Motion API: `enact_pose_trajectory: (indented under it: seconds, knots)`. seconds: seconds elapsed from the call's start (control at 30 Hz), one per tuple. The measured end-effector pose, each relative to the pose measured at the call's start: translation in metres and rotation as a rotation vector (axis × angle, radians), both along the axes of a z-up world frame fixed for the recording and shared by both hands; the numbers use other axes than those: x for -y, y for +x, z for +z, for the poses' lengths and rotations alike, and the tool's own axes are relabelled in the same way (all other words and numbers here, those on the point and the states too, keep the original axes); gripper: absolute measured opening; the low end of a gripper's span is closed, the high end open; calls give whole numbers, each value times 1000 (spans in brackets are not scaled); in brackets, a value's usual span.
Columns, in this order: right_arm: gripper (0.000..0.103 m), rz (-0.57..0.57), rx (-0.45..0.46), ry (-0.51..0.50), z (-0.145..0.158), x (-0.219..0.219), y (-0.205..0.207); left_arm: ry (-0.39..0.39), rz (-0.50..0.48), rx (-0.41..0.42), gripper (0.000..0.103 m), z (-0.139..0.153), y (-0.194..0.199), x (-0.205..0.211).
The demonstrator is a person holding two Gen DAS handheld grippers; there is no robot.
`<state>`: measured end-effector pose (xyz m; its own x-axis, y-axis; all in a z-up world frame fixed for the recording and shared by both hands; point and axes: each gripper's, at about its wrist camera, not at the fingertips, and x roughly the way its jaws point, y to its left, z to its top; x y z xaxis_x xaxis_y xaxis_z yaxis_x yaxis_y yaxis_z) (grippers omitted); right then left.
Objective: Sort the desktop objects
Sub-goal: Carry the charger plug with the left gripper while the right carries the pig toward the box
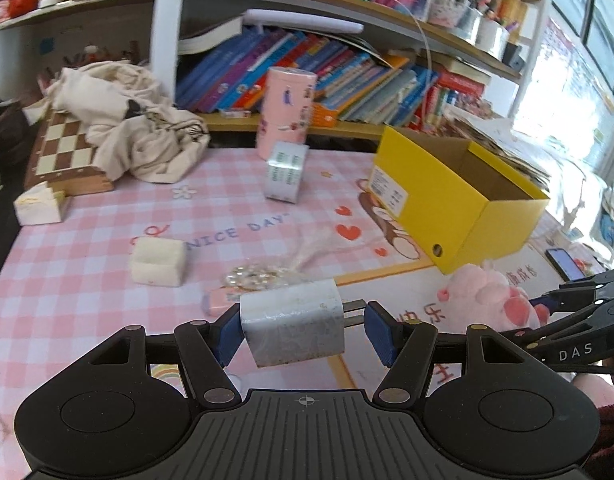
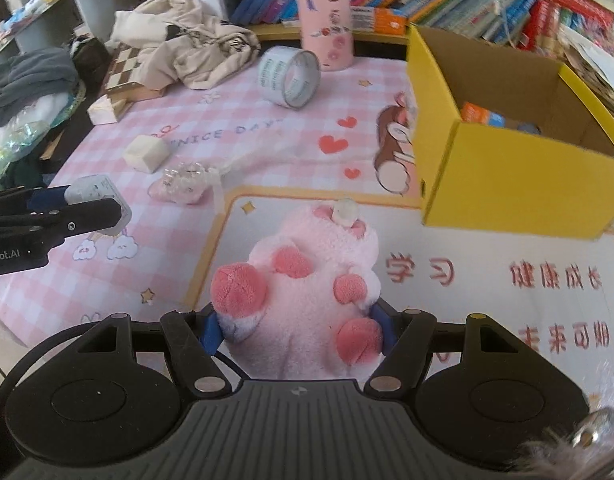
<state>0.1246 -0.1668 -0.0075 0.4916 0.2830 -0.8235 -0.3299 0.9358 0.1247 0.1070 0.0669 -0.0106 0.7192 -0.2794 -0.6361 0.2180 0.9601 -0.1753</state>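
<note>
— Where the pink checked mat (image 1: 87,280) covers the worktop, what can be read?

— "NICE DAY" on the mat; "DAS" on the right tool (image 2: 301,330), which is clenched on the pink plush toy (image 2: 307,280).

— And the left tool (image 1: 303,330)?

— Clamped on the white charger plug (image 1: 293,326), held above the worktop — its long axis crosswise, prongs pointing right. The yellow box (image 1: 459,200) stands open, ahead and right.

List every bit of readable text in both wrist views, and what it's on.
"NICE DAY": pink checked mat.
"DAS": right gripper.
"obot.AI": left gripper.
"学习", "健康成长": white poster.
Yellow box label, tape roll, book spines: too blurred.
</note>
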Motion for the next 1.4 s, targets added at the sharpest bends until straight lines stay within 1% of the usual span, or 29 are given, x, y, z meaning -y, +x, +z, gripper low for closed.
enact_pose_trajectory:
  seconds: [0.17,0.6,1.1,1.23,1.4]
  knots:
    - [67,-44,-10,3,-2,14,-5,5,-53,-6,64,-2,3,16]
    - [67,-110,-15,4,0,53,-10,8,-135,-12,64,0,13,59]
    - [67,-137,-30,7,0,100,-1,26,-187,-29,64,-1,25,110]
    - [67,-143,-45,-19,-2,110,1,33,-200,-29,64,0,26,123]
    - [67,-158,-50,-9,-3,127,4,41,-216,-33,64,0,29,139]
